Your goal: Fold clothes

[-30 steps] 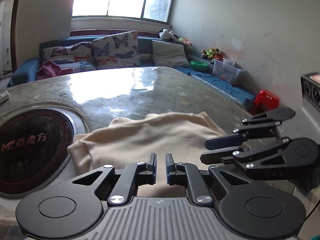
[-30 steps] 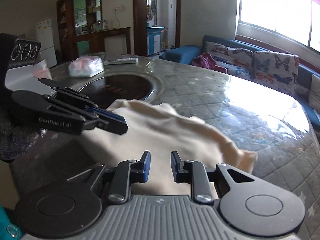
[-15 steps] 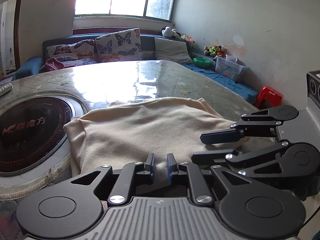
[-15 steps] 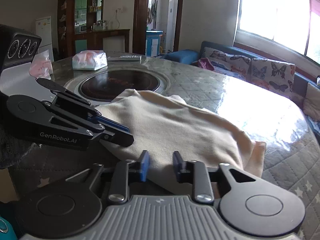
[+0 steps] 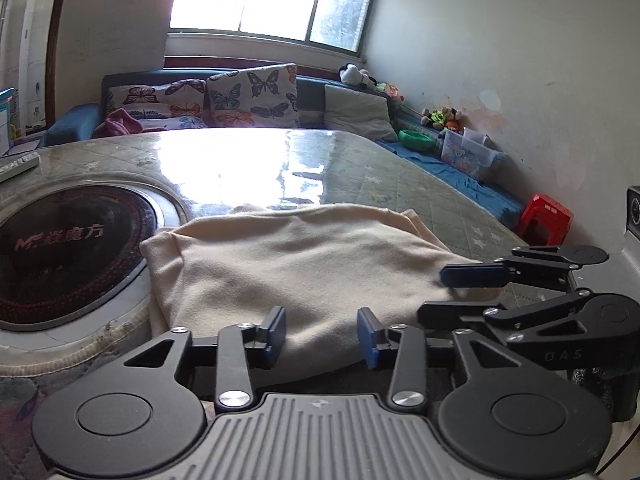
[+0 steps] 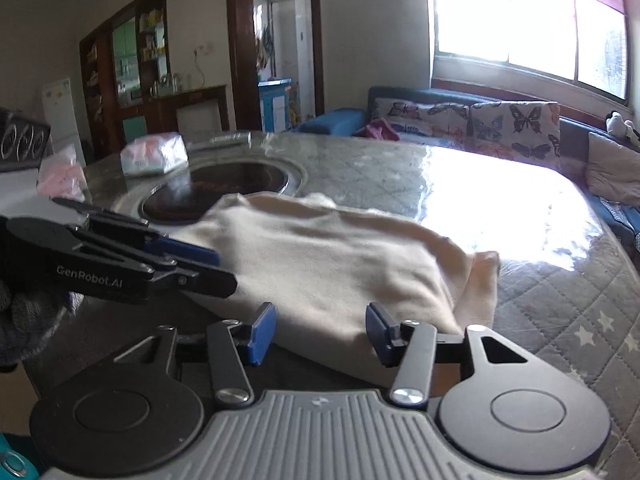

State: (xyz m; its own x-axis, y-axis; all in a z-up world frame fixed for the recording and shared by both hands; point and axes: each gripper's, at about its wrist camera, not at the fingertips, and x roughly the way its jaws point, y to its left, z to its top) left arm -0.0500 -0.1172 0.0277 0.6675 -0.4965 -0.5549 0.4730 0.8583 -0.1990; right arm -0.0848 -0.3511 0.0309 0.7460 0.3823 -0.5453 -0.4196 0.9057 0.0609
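Both claws released. Left claw (image 5: 322,334) spread wide at the near hem of the cloth (image 5: 304,264), jaws empty, blue pads apart, fabric lying just ahead and between them. Right claw (image 6: 320,330) likewise agape at its own stretch of the same hem; seen also from the left view as right claw (image 5: 448,292), off to the right, one finger above the cloth's right corner, the other lower beside it.

Cloth folded, cream, flat on the table (image 5: 380,176); left edge just beside the burner (image 5: 68,252) rim, a loose flap past its right fold. Beyond the far edge, bare glossy tabletop up to the sofa (image 5: 224,100). Further left, past the burner, a tissue pack (image 6: 154,154).

Half a second back, narrowly parted at the hem; a second back, cloth humped and raised; now jaws wide, cloth settled flatter.

Readable: "GenRobot.AI" on the left claw's side in the right view; "MF" plus Chinese characters on the burner; faint "DAS" on the right claw.
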